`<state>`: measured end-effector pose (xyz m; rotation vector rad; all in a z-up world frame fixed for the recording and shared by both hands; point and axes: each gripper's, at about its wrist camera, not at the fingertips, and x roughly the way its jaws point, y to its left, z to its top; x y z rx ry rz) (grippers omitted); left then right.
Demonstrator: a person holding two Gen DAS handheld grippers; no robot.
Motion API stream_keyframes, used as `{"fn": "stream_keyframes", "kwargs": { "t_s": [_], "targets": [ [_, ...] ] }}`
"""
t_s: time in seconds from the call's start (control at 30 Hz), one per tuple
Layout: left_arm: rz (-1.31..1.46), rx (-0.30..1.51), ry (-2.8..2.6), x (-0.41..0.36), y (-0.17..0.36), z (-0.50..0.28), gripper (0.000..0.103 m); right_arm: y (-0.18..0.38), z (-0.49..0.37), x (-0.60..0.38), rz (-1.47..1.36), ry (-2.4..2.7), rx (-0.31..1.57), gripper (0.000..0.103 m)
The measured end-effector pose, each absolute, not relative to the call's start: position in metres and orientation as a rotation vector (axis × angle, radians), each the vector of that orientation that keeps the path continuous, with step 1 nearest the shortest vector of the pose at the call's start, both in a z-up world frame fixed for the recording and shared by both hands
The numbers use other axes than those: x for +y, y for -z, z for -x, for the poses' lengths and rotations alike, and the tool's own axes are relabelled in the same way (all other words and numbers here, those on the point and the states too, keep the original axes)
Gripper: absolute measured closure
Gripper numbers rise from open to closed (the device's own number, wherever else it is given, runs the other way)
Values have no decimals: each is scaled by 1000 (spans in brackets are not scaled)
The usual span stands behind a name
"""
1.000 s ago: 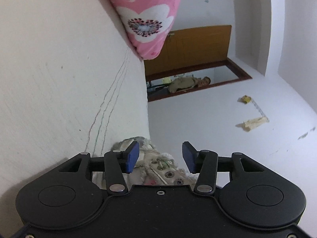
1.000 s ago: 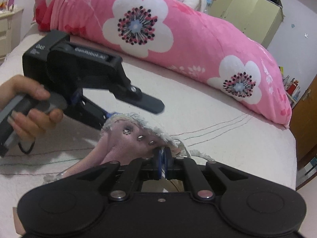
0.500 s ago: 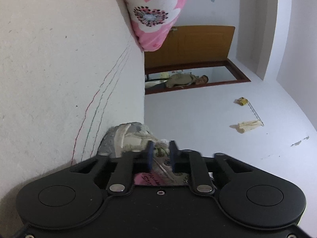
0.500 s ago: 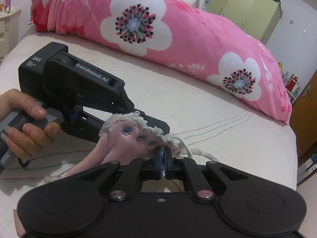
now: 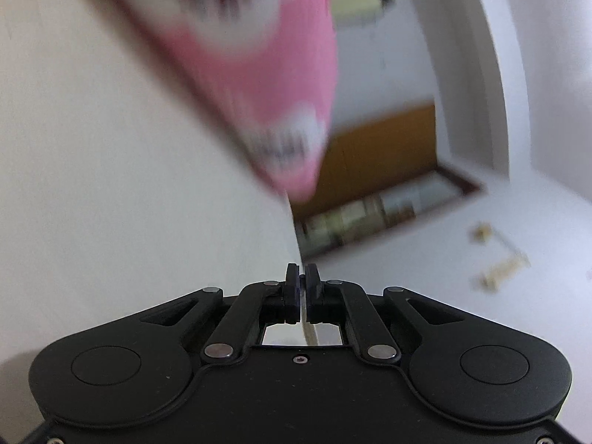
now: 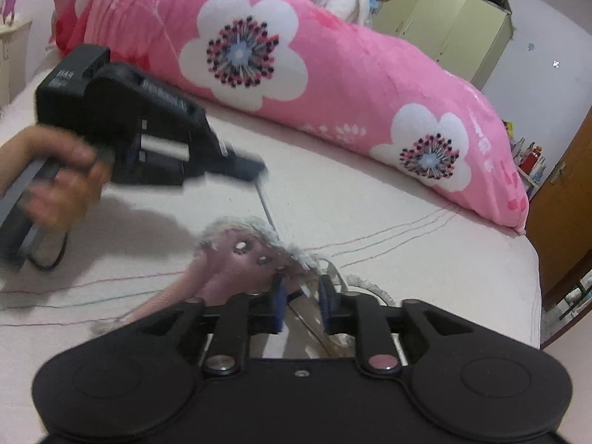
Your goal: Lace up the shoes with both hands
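**Left tool pinches lace; right tool opening over shoe**

Left tool (image 5: 302,277) is clamped on a pale shoelace (image 5: 309,329), seen through motion blur. From the right wrist view, the lace runs taut down to a pink shoe (image 6: 240,262) on the bed (image 6: 407,259) at 6 o'clock. Right tool (image 6: 301,290) is opening, its blue pads straddling the lacing without pressing it. The shoe's toe is hidden behind the tool body.
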<state>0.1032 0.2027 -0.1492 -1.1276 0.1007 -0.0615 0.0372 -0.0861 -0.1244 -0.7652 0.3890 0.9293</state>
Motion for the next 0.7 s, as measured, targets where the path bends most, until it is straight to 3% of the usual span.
{"fn": "stream_keyframes", "kwargs": {
  "t_s": [0.27,0.53,0.7],
  "targets": [
    [993,-167,-434,328,96,20,101,122,-42,-108,646,-904,424,71],
    [934,-60,-742,382,100,104,103,125,-47,-110,630,-872,441,68],
    [811,96,-547,347,83,67,100,125,-45,-112,621,-863,434,67]
  ]
}}
